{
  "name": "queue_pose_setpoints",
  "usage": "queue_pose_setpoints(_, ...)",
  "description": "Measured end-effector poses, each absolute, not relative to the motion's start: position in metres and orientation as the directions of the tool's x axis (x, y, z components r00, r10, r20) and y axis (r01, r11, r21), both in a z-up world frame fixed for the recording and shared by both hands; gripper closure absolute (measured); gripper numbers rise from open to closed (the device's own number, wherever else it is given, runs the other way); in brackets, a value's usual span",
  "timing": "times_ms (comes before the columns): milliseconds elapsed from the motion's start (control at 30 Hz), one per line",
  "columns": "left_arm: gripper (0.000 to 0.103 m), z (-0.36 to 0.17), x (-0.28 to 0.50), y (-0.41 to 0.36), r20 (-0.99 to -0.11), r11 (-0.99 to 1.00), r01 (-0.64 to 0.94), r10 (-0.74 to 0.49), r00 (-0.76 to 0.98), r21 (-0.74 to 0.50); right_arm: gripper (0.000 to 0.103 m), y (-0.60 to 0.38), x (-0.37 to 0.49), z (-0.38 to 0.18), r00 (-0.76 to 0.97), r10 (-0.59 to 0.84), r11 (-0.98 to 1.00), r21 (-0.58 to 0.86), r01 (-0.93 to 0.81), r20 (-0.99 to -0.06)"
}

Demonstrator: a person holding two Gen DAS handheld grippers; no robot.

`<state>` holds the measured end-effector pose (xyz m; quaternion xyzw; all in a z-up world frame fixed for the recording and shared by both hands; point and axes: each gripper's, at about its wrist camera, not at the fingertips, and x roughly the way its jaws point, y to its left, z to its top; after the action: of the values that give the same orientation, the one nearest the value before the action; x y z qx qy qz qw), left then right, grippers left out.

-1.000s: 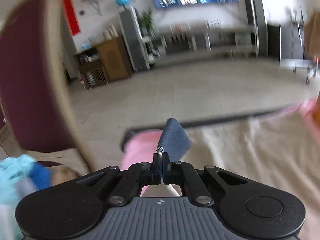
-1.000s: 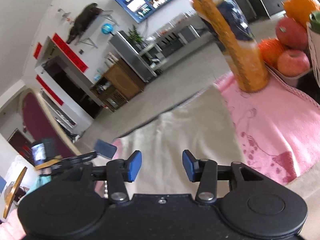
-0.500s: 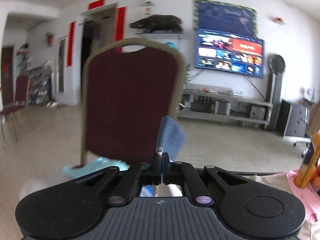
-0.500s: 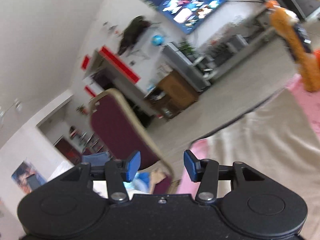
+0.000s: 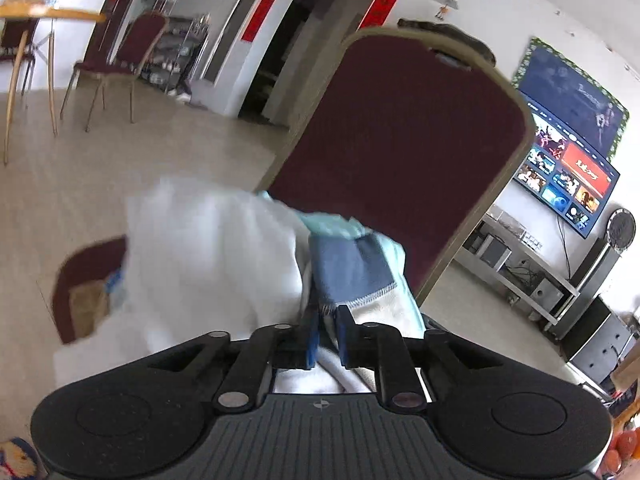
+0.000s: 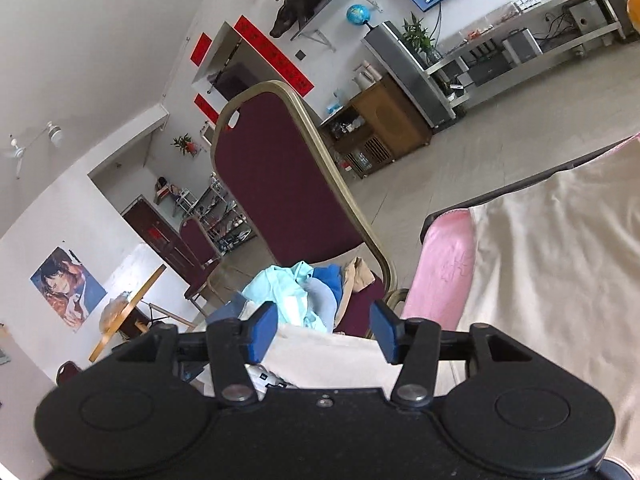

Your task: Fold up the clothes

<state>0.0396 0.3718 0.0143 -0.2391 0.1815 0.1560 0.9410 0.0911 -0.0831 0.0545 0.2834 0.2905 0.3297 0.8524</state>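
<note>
Left claw [image 5: 327,332] is clamped on the white garment [image 5: 208,256] at lower centre of its view, before the maroon chair [image 5: 400,152], while right claw [image 6: 323,334] stands open above the clothes pile [image 6: 304,292] on that chair's seat, beside the pink-covered bench [image 6: 448,264].

Maroon banquet chair [image 6: 280,184], gold frame: seat holds a heap of clothes [image 6: 304,292] (light blue, blue, tan). Desk [image 6: 460,214] beside it: pink cloth [image 6: 444,264], with cream sheet [image 6: 560,264] over it.
</note>
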Motion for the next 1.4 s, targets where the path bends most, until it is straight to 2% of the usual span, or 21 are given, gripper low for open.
queue_pose_setpoints(100, 0.083, 0.031, 0.026, 0.363, -0.398, 0.856, -0.383, 0.235, 0.887, -0.349, 0.046, -0.096, 0.083, 0.058, 0.61, 0.735, 0.608, 0.686, -0.4, -0.295)
queue_pose_setpoints(167, 0.071, 0.04, 0.023, 0.36, -0.396, 0.869, -0.378, 0.239, 0.886, -0.32, 0.045, -0.106, 0.074, 0.059, 0.619, 0.731, 0.607, 0.686, -0.401, -0.286)
queue_pose_setpoints(233, 0.066, 0.047, 0.023, 0.352, -0.397, 0.89, -0.351, 0.222, 0.891, -0.291, 0.045, -0.114, 0.069, 0.059, 0.629, 0.725, 0.607, 0.691, -0.392, -0.28)
queue_pose_setpoints(333, 0.065, 0.061, 0.035, 0.34, -0.376, 0.924, -0.303, 0.202, 0.904, -0.234, 0.045, -0.125, 0.067, 0.057, 0.642, 0.717, 0.6, 0.708, -0.372, -0.271)
queue_pose_setpoints(433, 0.066, 0.067, 0.061, 0.326, -0.386, 0.947, -0.267, 0.182, 0.905, -0.18, 0.045, -0.13, 0.067, 0.056, 0.655, 0.708, 0.6, 0.714, -0.361, -0.264)
queue_pose_setpoints(533, 0.077, 0.05, 0.103, 0.322, -0.5, 0.956, -0.27, 0.177, 0.848, -0.119, 0.045, -0.13, 0.068, 0.054, 0.662, 0.701, 0.606, 0.711, -0.357, -0.265)
queue_pose_setpoints(633, 0.09, 0.018, 0.141, 0.331, -0.605, 0.943, -0.334, 0.26, 0.753, -0.01, 0.045, -0.129, 0.072, 0.049, 0.667, 0.692, 0.616, 0.708, -0.344, -0.278)
queue_pose_setpoints(667, 0.091, 0.008, 0.147, 0.336, -0.617, 0.931, -0.362, 0.308, 0.724, 0.039, 0.045, -0.129, 0.073, 0.048, 0.668, 0.688, 0.621, 0.706, -0.34, -0.284)
queue_pose_setpoints(800, 0.09, -0.004, 0.158, 0.347, -0.598, 0.912, -0.404, 0.361, 0.715, 0.068, 0.045, -0.126, 0.081, 0.043, 0.669, 0.68, 0.629, 0.707, -0.324, -0.299)
queue_pose_setpoints(933, 0.091, 0.007, 0.143, 0.325, -0.538, 0.893, -0.434, 0.424, 0.729, 0.116, 0.045, -0.133, 0.077, 0.045, 0.666, 0.681, 0.631, 0.706, -0.321, -0.306)
queue_pose_setpoints(1000, 0.086, 0.015, 0.131, 0.31, -0.514, 0.903, -0.41, 0.415, 0.751, 0.13, 0.044, -0.14, 0.073, 0.048, 0.664, 0.682, 0.632, 0.704, -0.323, -0.308)
queue_pose_setpoints(1067, 0.078, 0.019, 0.109, 0.295, -0.504, 0.923, -0.359, 0.377, 0.777, 0.136, 0.044, -0.147, 0.068, 0.051, 0.662, 0.683, 0.633, 0.702, -0.325, -0.309)
queue_pose_setpoints(1133, 0.077, 0.02, 0.087, 0.277, -0.517, 0.951, -0.282, 0.307, 0.799, 0.129, 0.042, -0.153, 0.064, 0.054, 0.66, 0.684, 0.634, 0.701, -0.327, -0.311)
queue_pose_setpoints(1300, 0.076, -0.013, 0.056, 0.225, -0.681, 0.999, -0.029, 0.044, 0.731, 0.033, 0.041, -0.188, 0.04, 0.042, 0.646, 0.632, 0.712, 0.651, -0.264, -0.429)
queue_pose_setpoints(1400, 0.076, -0.054, 0.063, 0.193, -0.763, 1.0, 0.006, 0.007, 0.646, 0.015, 0.041, -0.209, 0.041, 0.01, 0.632, 0.569, 0.76, 0.631, -0.158, -0.527)
